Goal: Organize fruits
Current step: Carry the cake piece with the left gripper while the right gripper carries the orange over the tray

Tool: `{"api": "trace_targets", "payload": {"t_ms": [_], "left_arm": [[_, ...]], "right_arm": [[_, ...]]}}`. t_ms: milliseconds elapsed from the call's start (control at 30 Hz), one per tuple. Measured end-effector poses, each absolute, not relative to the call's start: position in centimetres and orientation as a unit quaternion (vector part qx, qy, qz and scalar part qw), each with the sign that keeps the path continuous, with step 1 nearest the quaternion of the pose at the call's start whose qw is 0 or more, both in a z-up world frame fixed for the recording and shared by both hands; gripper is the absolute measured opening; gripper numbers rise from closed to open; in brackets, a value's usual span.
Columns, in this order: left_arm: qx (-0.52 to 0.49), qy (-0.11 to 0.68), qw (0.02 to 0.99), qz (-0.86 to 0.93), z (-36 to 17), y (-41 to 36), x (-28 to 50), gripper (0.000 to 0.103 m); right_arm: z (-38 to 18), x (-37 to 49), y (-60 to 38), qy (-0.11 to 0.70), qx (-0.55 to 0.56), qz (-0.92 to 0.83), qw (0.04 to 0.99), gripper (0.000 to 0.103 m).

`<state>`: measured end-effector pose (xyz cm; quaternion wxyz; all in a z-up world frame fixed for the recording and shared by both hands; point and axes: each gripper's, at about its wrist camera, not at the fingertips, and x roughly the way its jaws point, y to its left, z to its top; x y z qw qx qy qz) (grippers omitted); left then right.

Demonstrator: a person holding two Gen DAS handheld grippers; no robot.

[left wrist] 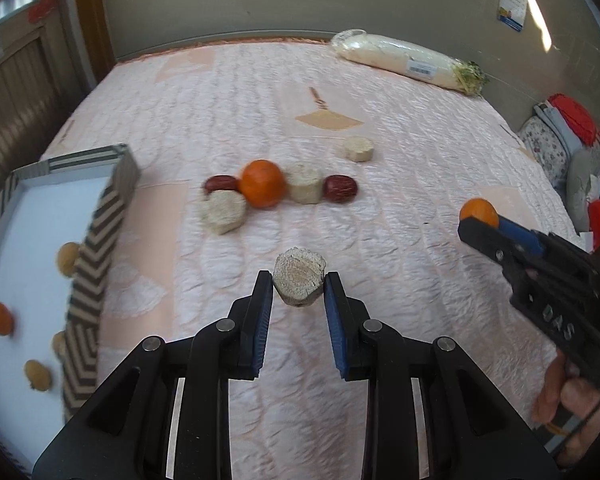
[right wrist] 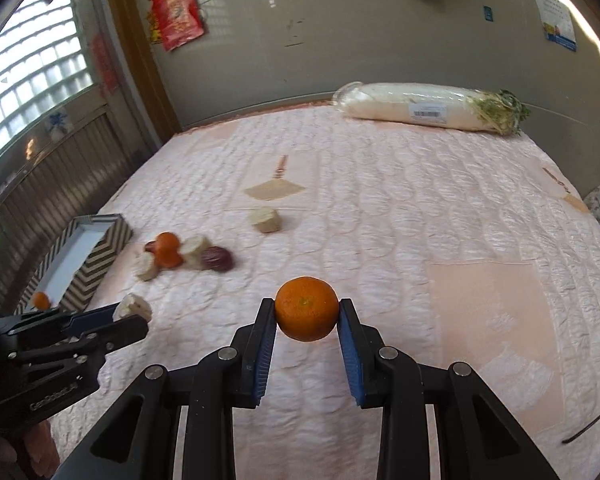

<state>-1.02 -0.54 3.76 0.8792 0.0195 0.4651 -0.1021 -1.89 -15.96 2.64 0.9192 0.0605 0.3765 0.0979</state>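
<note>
Left gripper (left wrist: 299,289) clenched on pale chunk (left wrist: 299,280); right gripper (right wrist: 307,314) grasps tangerine (right wrist: 307,308) by its tips. Risk: round fruit slips out before reaching striped box (left wrist: 100,216), far left.

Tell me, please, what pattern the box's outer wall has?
The box wall has dark-and-cream chevron stripes, clearest in the left wrist view.

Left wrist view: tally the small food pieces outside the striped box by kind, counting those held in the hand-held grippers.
Oranges: 2
Red dates: 2
Pale cut chunks: 4
Total: 8
</note>
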Motion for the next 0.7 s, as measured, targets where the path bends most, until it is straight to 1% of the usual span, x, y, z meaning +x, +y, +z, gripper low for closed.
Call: {"api": "trace_targets", "payload": {"t_ms": [700], "left_arm": [[0.001,0.426,0.905,-0.015,6.6,8.5,-3.9,0.026]], "right_arm": [[4.9,-4.3,-4.3,0.360,-0.002,0.181,0.915,0.030]]}}
